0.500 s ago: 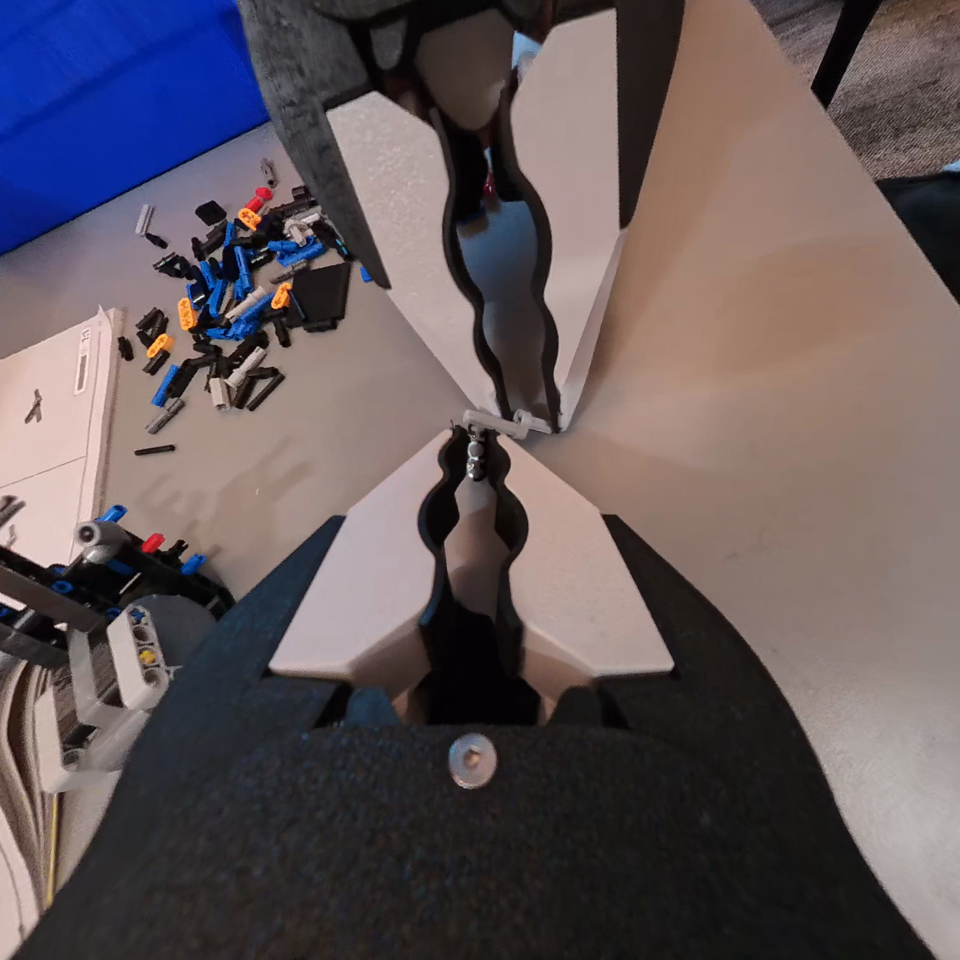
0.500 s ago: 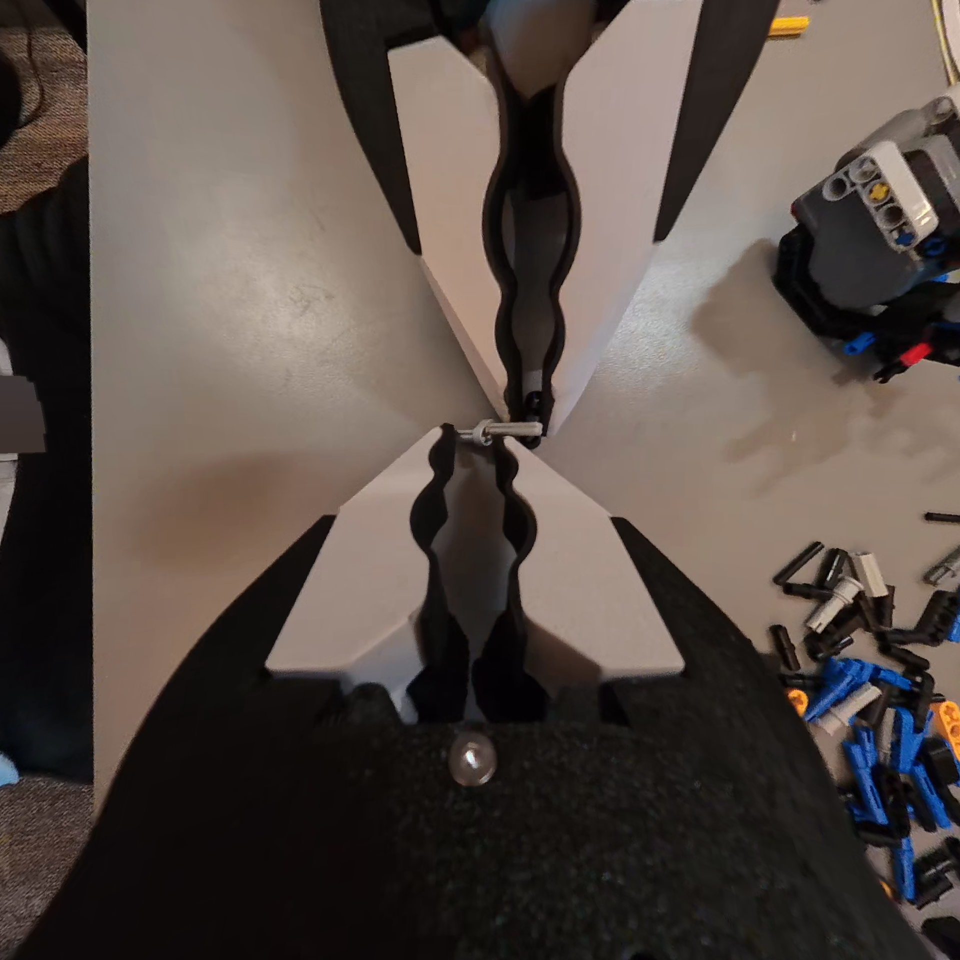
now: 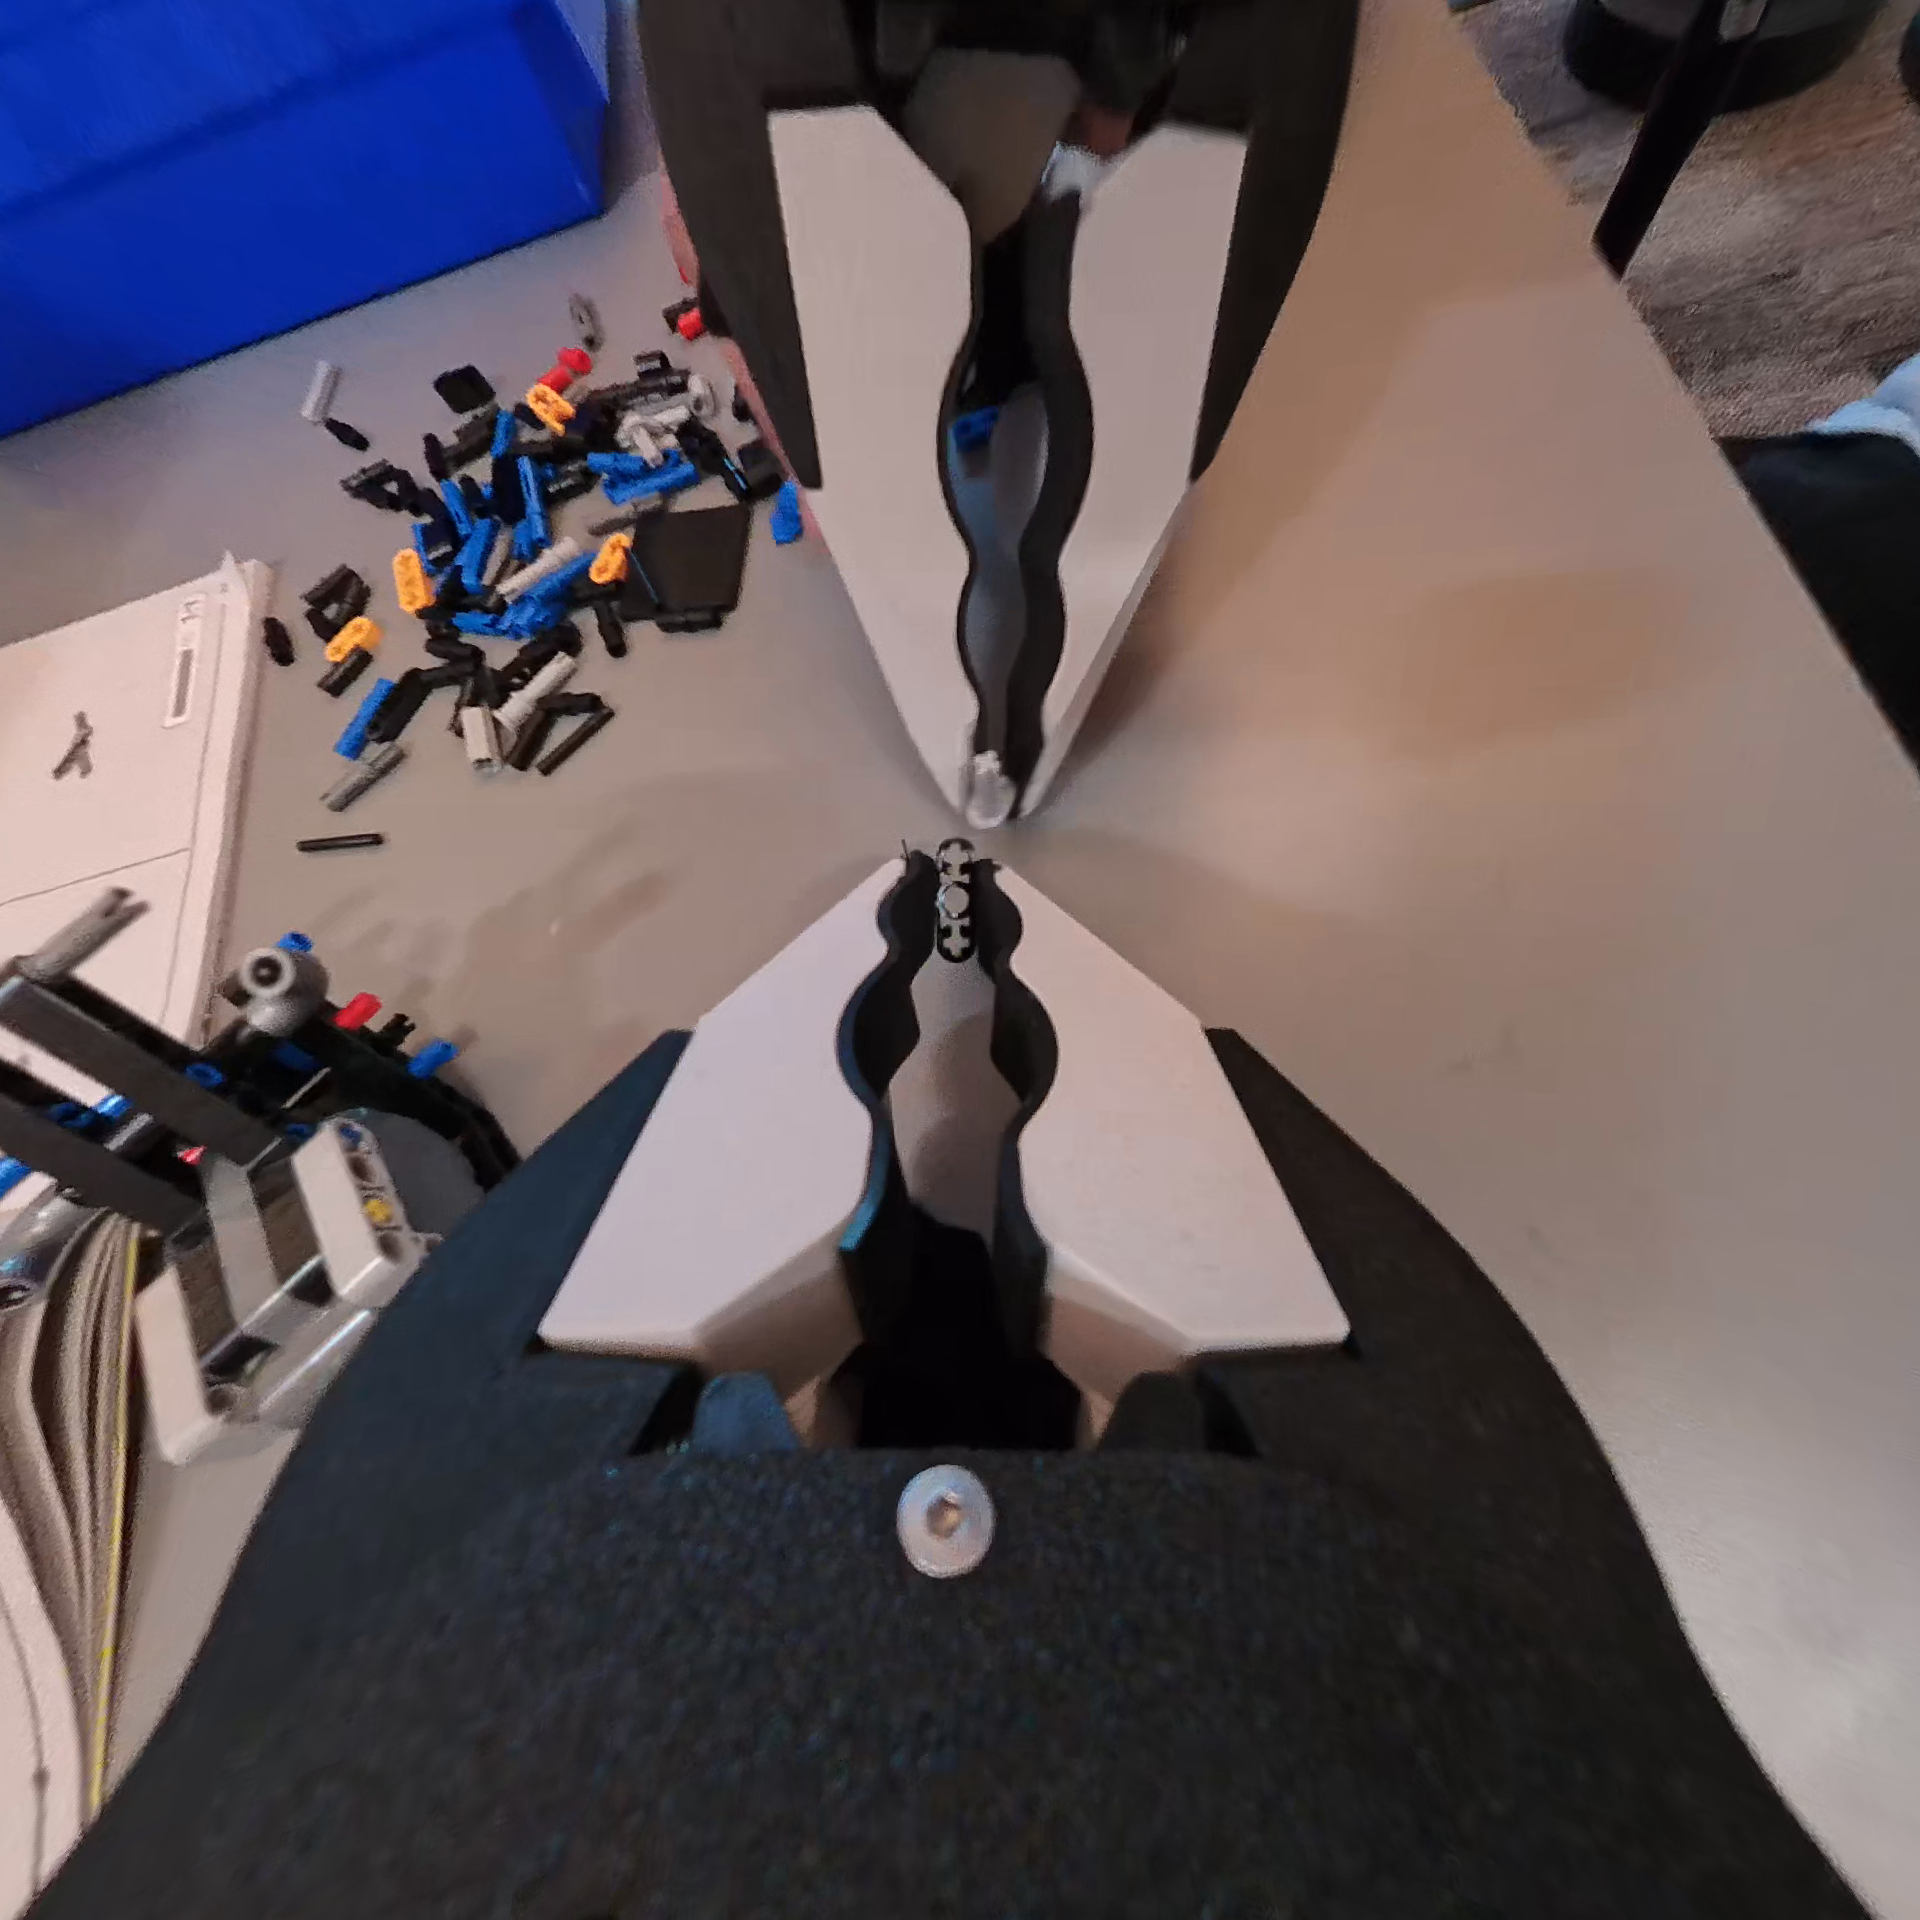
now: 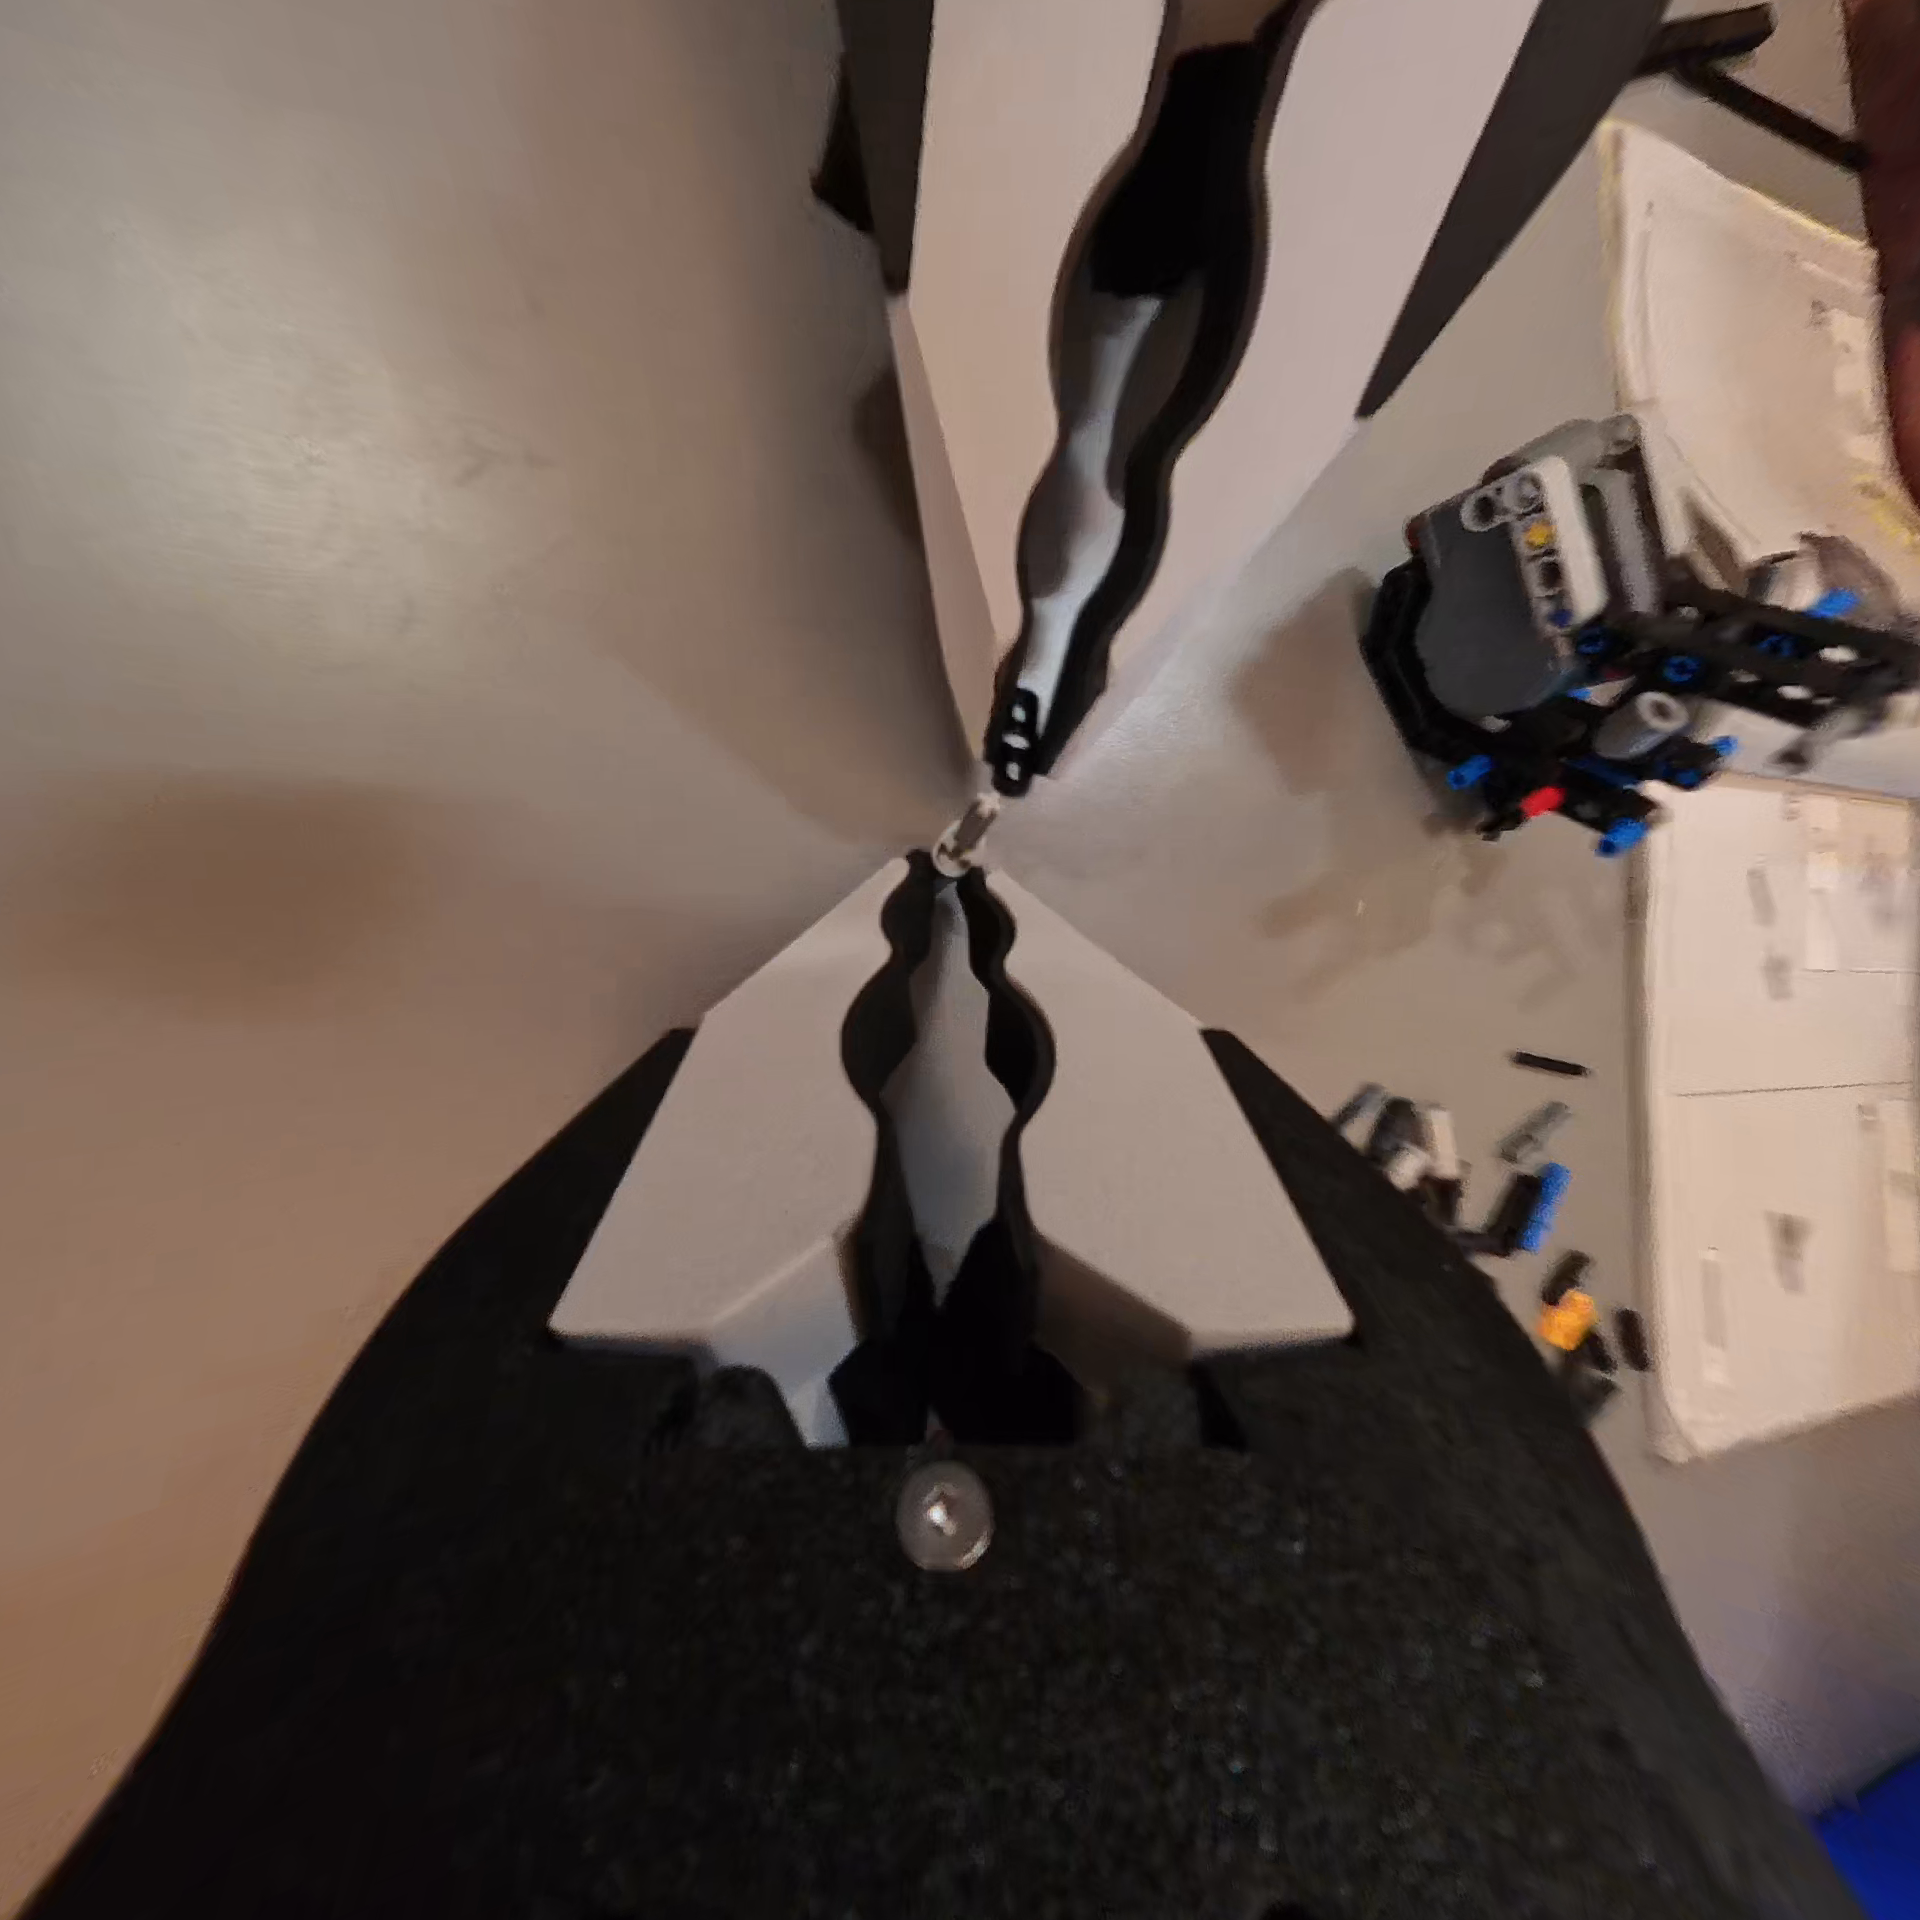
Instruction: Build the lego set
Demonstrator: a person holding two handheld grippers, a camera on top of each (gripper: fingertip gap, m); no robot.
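1. Far left of the left wrist view, lower edge: partly built model (image 3: 239, 1164), black beams with blue pins and a grey-white block; sizeable, so build judged well under way, not finished. Same model at right of the right wrist view (image 4: 1621, 665).
2. Left edge, mid-height: white instruction booklet (image 3: 114, 790), lying flat just beside the model.
3. Upper left: blue bin (image 3: 260, 177), well apart from the work.
4. Left of centre, upper half: loose parts pile (image 3: 509, 561), black, blue, orange, grey; many pieces unused, so much judged left to do.
5. Centre, lower: left gripper (image 3: 951, 883), fingers closed on a short black beam (image 3: 954, 902) with cross and round holes, standing at the fingertips.
6. Centre, upper: right gripper (image 3: 992, 800), fingers closed on a small light grey pin (image 3: 985, 781); pin tip just short of the beam, not touching in this view.
7. Centre of the right wrist view: right gripper (image 4: 943, 871) with pin (image 4: 961, 836) pointing toward the beam (image 4: 1018, 743); seating in a hole cannot be told.
8. Step in hand, judged: joining pin to beam, held above grey table (image 3: 1455, 935).
9. Obstructions: none between the grippers; pile and model well off to the side.
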